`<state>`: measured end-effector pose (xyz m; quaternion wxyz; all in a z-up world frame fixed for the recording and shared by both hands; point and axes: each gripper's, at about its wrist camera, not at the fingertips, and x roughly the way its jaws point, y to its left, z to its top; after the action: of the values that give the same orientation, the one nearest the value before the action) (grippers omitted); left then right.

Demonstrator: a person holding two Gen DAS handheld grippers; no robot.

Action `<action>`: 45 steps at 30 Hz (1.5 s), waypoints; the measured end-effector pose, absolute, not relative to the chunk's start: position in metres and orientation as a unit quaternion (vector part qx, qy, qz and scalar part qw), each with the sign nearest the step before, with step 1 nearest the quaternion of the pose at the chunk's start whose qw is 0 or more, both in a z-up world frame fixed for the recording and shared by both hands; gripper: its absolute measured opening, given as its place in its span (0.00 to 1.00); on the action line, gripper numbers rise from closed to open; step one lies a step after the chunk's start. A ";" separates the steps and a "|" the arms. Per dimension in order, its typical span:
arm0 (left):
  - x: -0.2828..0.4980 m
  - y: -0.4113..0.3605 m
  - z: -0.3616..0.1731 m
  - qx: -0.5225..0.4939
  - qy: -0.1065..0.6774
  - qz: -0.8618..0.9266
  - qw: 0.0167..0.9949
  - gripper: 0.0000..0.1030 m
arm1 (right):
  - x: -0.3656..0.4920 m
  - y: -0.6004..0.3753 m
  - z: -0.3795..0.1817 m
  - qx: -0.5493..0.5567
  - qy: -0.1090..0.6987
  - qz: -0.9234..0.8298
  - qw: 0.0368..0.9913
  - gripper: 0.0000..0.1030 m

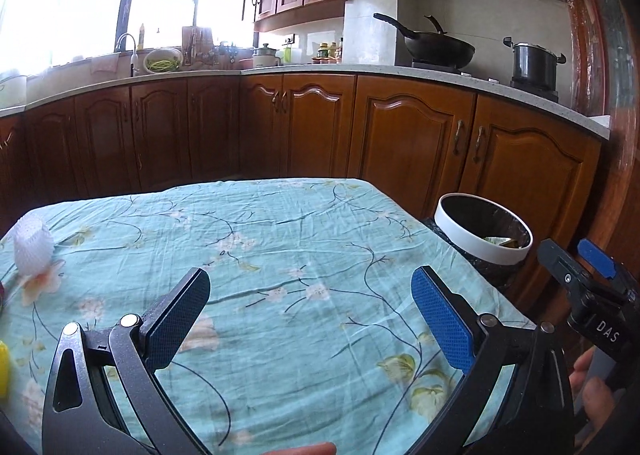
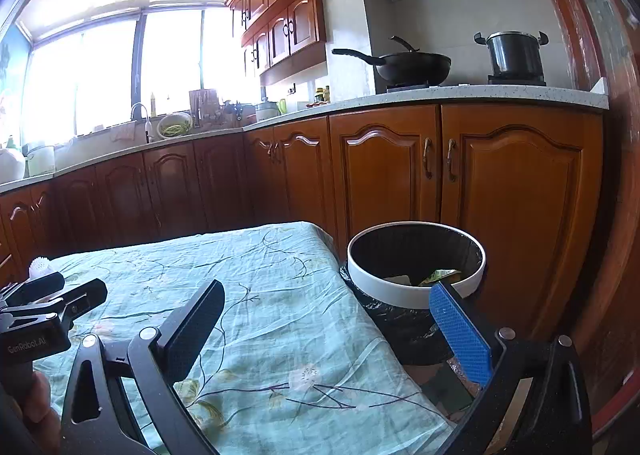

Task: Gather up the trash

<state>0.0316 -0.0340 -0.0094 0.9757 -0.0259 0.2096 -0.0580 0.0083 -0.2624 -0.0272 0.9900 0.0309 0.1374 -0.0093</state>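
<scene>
A white foam fruit net [image 1: 33, 245] lies on the teal flowered tablecloth [image 1: 280, 239] at the far left; it also shows in the right wrist view [image 2: 40, 266]. A white-rimmed trash bin [image 1: 482, 229] with a black liner stands off the table's right edge and holds some scraps [image 2: 436, 275]. My left gripper [image 1: 310, 307] is open and empty above the cloth. My right gripper [image 2: 326, 325] is open and empty, over the table's right edge beside the bin [image 2: 416, 263]. A yellow thing [image 1: 3, 367] shows at the left edge.
Wooden kitchen cabinets [image 1: 412, 135] run behind the table, with a wok [image 1: 436, 45] and a pot [image 1: 534, 63] on the stove. A sink with a faucet [image 1: 128, 47] is at the back left. The right gripper's body [image 1: 592, 295] shows beside the bin.
</scene>
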 end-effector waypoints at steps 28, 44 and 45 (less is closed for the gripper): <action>0.022 -0.029 -0.007 -0.011 0.198 -0.034 0.980 1.00 | 0.005 -0.254 -0.030 0.035 0.131 0.013 0.991 1.00; 0.021 -0.030 -0.006 -0.009 0.200 -0.030 0.979 1.00 | 0.005 -0.254 -0.030 0.039 0.137 0.016 0.990 1.00; 0.021 -0.030 -0.006 -0.009 0.200 -0.030 0.979 1.00 | 0.005 -0.254 -0.030 0.039 0.138 0.016 0.990 1.00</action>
<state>0.0214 -0.0296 -0.0060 0.9794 -0.0092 0.1997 -0.0301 0.0052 -0.2539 -0.0299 0.9896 0.0394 0.1376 0.0165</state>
